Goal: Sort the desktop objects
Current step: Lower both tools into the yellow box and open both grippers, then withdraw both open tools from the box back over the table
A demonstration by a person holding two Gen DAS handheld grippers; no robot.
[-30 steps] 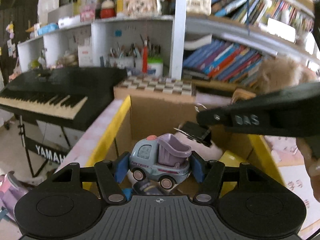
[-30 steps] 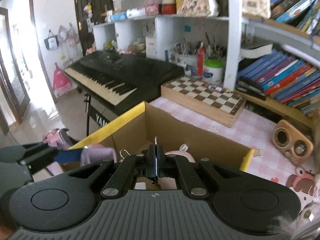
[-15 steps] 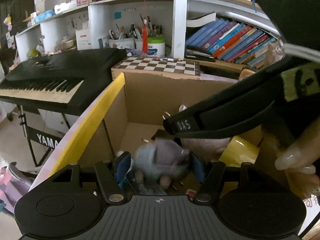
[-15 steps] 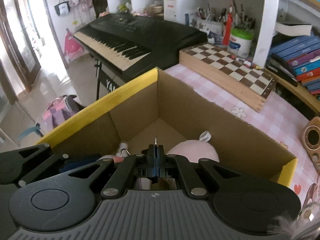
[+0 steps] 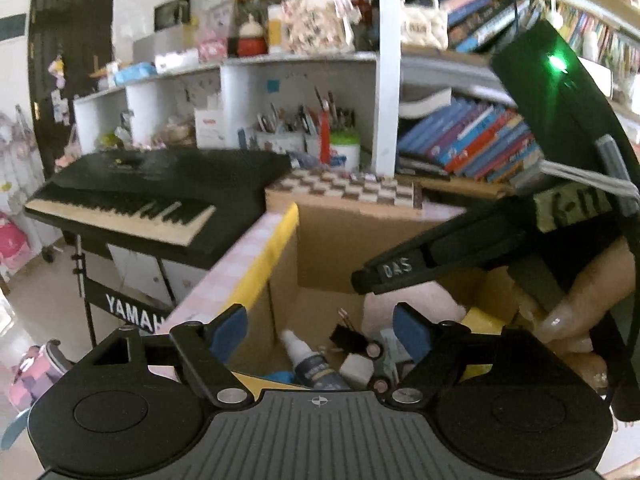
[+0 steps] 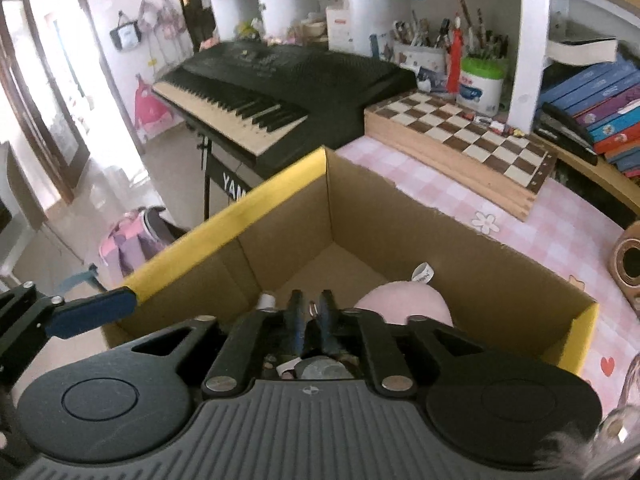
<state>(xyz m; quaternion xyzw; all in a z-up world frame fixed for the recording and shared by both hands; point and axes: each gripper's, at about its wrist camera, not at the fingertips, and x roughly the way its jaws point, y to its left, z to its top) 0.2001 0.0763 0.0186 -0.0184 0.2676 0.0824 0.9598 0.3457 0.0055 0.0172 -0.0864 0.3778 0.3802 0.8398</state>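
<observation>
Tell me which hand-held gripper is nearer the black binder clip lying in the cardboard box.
Left. The black binder clip lies just below and between the open fingers of the left hand-held gripper. The right hand-held gripper hovers higher over the cardboard box, above the clip.

Box (image 6: 420, 240) contents behind tongs (image 6: 310, 318)

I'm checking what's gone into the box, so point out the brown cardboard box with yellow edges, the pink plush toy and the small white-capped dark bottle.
Brown cardboard box with yellow edges (image 6: 280, 240): right wrist view, inner left wall.
Pink plush toy (image 6: 400, 304): right wrist view, rounded top.
Small white-capped dark bottle (image 5: 314, 368): left wrist view, dark labelled body.
</observation>
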